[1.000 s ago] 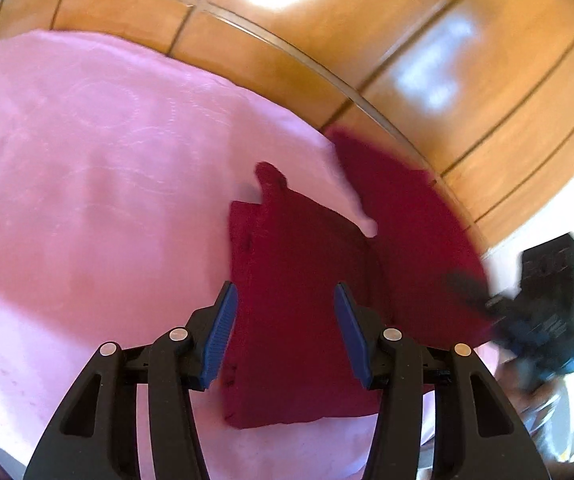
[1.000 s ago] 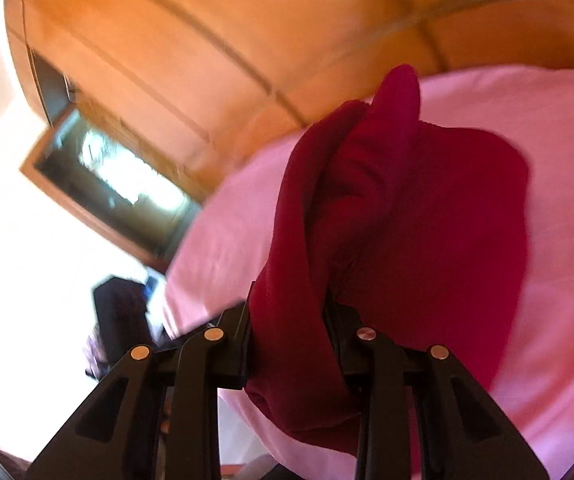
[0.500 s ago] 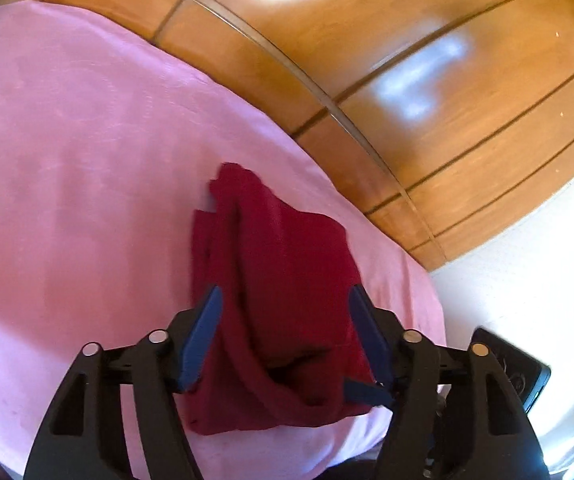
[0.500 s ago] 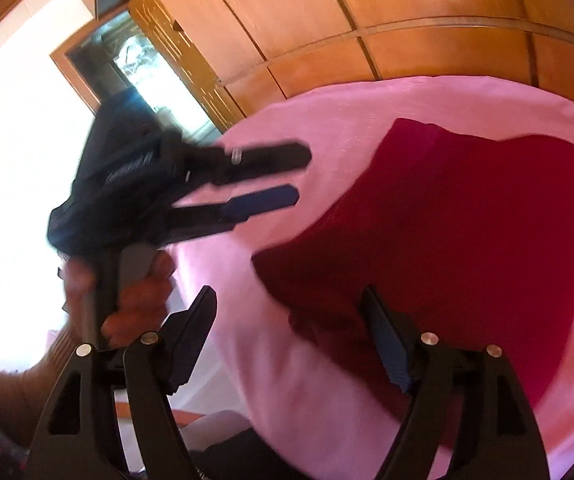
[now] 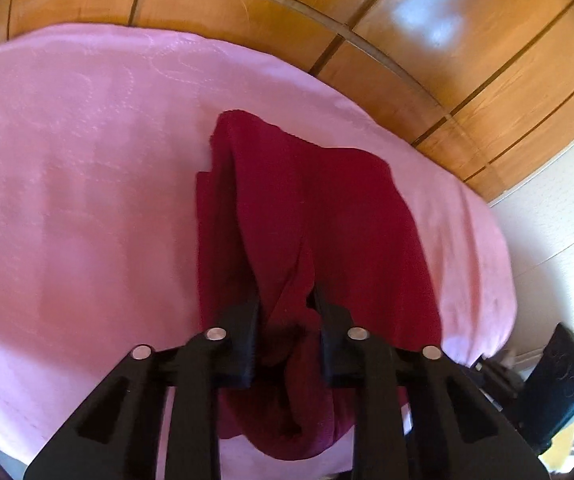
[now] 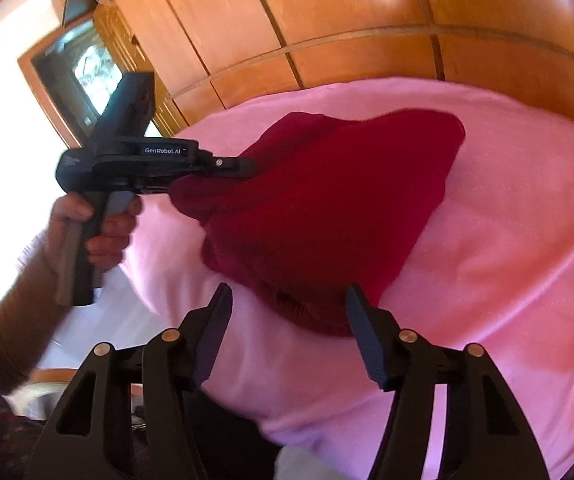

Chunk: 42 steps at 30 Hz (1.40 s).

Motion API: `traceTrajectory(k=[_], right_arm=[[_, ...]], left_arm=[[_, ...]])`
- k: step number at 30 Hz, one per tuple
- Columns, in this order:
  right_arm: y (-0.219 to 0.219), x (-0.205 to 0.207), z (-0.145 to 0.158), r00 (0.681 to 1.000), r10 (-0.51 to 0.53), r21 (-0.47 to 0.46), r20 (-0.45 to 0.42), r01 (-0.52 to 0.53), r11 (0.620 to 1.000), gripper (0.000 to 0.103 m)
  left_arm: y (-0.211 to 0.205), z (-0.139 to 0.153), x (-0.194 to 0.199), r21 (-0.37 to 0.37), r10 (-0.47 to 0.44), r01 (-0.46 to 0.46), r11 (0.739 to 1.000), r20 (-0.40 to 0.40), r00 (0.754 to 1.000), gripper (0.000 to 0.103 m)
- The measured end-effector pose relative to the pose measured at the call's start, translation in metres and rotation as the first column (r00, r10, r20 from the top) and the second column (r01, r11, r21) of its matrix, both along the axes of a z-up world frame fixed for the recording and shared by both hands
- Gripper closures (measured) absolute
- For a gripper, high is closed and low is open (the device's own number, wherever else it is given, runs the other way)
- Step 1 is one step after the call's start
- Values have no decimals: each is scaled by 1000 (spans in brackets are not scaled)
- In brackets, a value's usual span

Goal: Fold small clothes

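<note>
Fabric of the dark red garment (image 5: 327, 216) looks soft, light and limp, lying partly folded on the pink bed (image 5: 79, 184) near its edge. The left gripper (image 5: 287, 300) has just been closing, its fingers pinching a bunched near hem, seemingly several layers. The right gripper (image 6: 289, 300), closing but empty, hovers over the nearer edge, a fair next hold.

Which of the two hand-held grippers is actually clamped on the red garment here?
The left hand-held gripper: its jaws pinch a bunched fold of the red garment. The right hand-held gripper hangs open, its pads clear of the cloth.
</note>
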State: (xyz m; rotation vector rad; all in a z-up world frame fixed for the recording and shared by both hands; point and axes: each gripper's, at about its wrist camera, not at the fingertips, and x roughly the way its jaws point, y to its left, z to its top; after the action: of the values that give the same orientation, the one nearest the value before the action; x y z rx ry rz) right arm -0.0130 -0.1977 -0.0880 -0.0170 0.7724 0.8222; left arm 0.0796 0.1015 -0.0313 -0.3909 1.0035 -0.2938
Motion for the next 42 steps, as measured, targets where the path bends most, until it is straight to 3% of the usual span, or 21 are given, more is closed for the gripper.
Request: traceTrajectory(k=[2,5,10,13,16,19,22,27,31,34,40,42], right_arm=[[10,3,-6,1000,6,-45,23,-5,999,50],[18,9,-36,1000,14,-143,-28,-18,990,54],[15,5,-45,1000,0,-132,-30,-4,991,53],[12,4,-39,999,14,-125,-36,-18,992,50],[2,4,-27,998,32,-70,-61,-36,997,35],[-6,10,-11,998,14,-28,-61,-16,999,24],[-11,21,-2,997,-6,23,-77,8,1000,22],[-30,62,-6,978,-105,141,-179,131,981,21],[-41,107,-18,942,-142,238,-305,220,946,19],[-32,133,-29,927,-128,258,-352,228,939,19],[-14,156,-47,919,-36,275,-393,155,949,24],[-9,161,-51,914,-19,288,-404,147,946,34]], left_arm=[[6,-6,-10,40,21,-21,999,-4,1000,84],[20,-33,-23,16,53,-52,999,-42,998,84],[27,-38,-35,-30,108,-108,994,-2,994,80],[20,-24,-34,10,90,-91,996,33,995,64],[15,-13,-31,58,94,-98,993,82,992,40],[17,-4,-29,84,83,-92,992,108,991,38],[16,-5,-26,90,72,-81,993,99,992,32],[18,-16,-3,47,75,-77,996,59,995,32],[24,-33,15,-59,36,-36,998,6,999,32],[30,-52,21,-128,-1,-2,992,-26,1000,34],[51,-73,20,-280,-37,30,960,-18,999,58],[53,-77,18,-308,-48,46,950,2,999,64]])
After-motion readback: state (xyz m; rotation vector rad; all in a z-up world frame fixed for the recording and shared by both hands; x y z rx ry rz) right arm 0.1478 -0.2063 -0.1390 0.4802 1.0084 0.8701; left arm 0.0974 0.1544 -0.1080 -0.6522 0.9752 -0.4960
